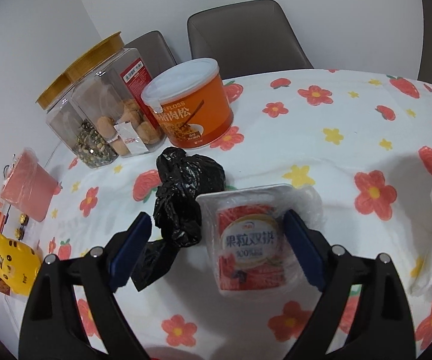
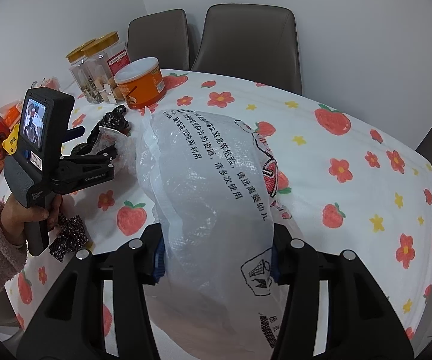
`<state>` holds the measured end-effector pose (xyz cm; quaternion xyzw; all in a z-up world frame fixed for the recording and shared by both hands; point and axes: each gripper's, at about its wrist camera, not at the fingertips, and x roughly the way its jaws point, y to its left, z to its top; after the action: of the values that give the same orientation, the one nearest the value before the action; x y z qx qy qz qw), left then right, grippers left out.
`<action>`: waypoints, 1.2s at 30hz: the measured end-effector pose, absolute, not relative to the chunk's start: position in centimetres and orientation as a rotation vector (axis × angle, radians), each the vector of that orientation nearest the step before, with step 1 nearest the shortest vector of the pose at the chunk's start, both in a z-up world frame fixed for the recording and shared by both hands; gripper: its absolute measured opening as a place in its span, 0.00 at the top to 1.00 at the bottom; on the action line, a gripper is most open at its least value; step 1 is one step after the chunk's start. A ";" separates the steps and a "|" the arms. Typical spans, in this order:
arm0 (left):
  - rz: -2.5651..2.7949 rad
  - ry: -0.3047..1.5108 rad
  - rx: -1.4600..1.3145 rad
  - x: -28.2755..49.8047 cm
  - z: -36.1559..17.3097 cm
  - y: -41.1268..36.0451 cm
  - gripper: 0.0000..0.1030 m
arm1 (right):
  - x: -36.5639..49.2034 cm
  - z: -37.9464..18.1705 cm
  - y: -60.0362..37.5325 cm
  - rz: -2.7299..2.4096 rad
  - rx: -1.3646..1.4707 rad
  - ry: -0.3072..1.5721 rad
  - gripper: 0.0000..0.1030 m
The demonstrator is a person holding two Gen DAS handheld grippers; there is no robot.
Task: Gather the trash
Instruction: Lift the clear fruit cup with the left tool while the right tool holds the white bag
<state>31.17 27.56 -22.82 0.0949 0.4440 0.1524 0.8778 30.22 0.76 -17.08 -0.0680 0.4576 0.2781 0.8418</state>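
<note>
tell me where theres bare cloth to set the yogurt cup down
Free: the flowered tablecloth right of the orange tub, toward the chairs. Crowded: the left edge, with jars, pink cup and yellow tiger toy. The black bag lies beside the yogurt cup; the white plastic bag fills the right.

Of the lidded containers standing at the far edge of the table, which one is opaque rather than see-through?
The orange tub with the white lid. The two jars beside it are clear plastic with gold lids, their contents visible through the walls.
</note>
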 end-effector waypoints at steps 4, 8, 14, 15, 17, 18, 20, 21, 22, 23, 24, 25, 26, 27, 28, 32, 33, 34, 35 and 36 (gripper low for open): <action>0.341 0.944 0.172 31.5 -22.7 28.6 0.12 | 30.1 -17.1 0.9 0.584 -0.145 0.968 0.52; 0.340 0.981 0.108 31.7 -23.1 29.9 0.10 | 30.0 -17.0 0.9 0.582 -0.145 0.967 0.52; 0.289 1.114 -0.026 33.0 -25.2 31.3 0.09 | 30.0 -17.0 0.6 0.580 -0.137 0.966 0.52; 0.282 1.122 -0.036 33.3 -25.4 31.5 0.09 | 30.0 -17.0 0.6 0.580 -0.137 0.966 0.52; 0.277 1.134 -0.043 33.6 -25.7 31.5 0.09 | 29.9 -17.0 0.4 0.579 -0.137 0.965 0.52; 0.269 1.137 -0.051 33.7 -25.8 31.6 0.09 | 29.9 -17.0 0.5 0.580 -0.138 0.966 0.52; 0.256 1.131 -0.073 33.6 -25.9 31.7 0.09 | 29.9 -17.0 0.5 0.580 -0.141 0.965 0.52; 0.263 1.129 -0.076 33.5 -26.0 31.6 0.11 | 29.9 -17.0 0.5 0.580 -0.140 0.965 0.52; 0.250 1.118 -0.079 33.3 -26.0 31.5 0.19 | 29.9 -17.0 0.5 0.579 -0.142 0.964 0.52; 0.232 1.111 -0.081 33.2 -25.9 31.3 0.27 | 29.9 -17.0 0.5 0.579 -0.143 0.964 0.52; 0.219 1.105 -0.075 33.0 -25.7 30.9 0.41 | 29.9 -17.0 0.5 0.579 -0.145 0.964 0.52; 0.213 1.104 -0.050 33.0 -25.6 30.3 0.49 | 29.9 -17.1 0.5 0.579 -0.150 0.964 0.52; 0.212 1.105 -0.019 33.0 -25.5 29.7 0.51 | 29.9 -17.1 0.6 0.579 -0.155 0.964 0.52; 0.212 1.103 0.007 33.0 -25.5 29.2 0.53 | 29.8 -17.1 0.8 0.579 -0.159 0.965 0.53; 0.212 1.102 0.016 33.0 -25.5 28.9 0.53 | 29.8 -17.0 0.9 0.578 -0.165 0.964 0.53; 0.200 1.091 0.004 32.6 -25.3 28.5 0.54 | 29.7 -16.9 1.2 0.578 -0.177 0.962 0.58; 0.195 1.084 0.006 32.4 -25.1 28.4 0.54 | 29.6 -16.8 1.2 0.579 -0.179 0.960 0.59; 0.189 1.074 0.009 32.0 -24.9 28.1 0.54 | 29.5 -16.8 1.2 0.578 -0.179 0.957 0.60; 0.182 1.065 0.012 31.7 -24.8 27.8 0.54 | 29.4 -16.7 1.1 0.579 -0.177 0.955 0.61; 0.176 1.056 0.013 31.3 -24.4 27.7 0.54 | 29.3 -16.7 1.1 0.580 -0.178 0.956 0.62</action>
<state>31.35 27.74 -24.45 0.0062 0.5031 0.0841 0.8601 29.32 1.08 -16.72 -0.0843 0.4527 0.2747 0.8441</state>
